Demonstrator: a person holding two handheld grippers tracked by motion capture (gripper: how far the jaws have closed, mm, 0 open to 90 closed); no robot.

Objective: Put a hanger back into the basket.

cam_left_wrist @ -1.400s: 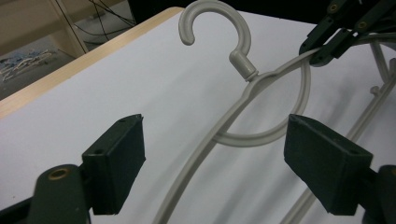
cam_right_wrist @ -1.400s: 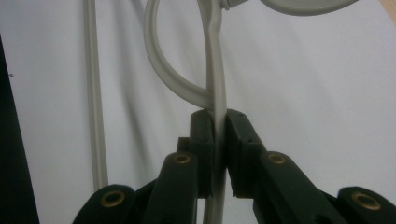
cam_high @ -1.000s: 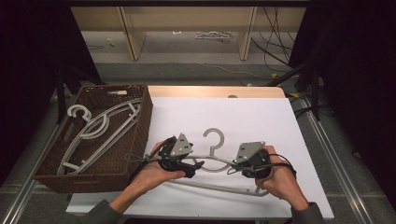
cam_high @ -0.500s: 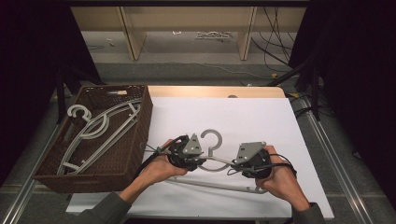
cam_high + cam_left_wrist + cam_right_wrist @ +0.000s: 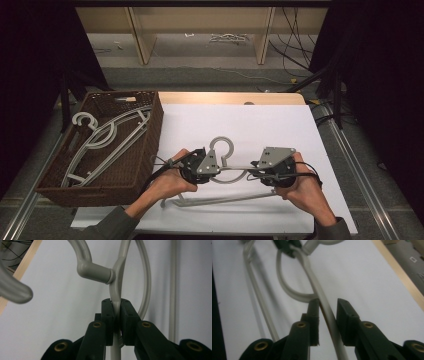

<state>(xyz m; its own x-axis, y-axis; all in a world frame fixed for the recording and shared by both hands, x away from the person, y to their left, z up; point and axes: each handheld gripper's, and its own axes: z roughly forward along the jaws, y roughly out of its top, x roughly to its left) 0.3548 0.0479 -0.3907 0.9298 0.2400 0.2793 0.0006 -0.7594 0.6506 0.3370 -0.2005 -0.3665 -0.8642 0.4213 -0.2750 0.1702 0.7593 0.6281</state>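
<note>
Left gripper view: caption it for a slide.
Left gripper shut on the grey hanger just below its hook, above the white table.

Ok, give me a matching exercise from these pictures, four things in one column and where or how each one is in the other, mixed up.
Things:
1. left gripper
2. right gripper
3. wicker basket
4. grey hanger on the white sheet

States:
A. holds other hangers, at the table's left
B. jaws apart, the hanger's arm between them
C. jaws shut on the hanger near its hook
D. lies between the two grippers

Pairs: 1-C, 2-B, 3-A, 4-D
</note>
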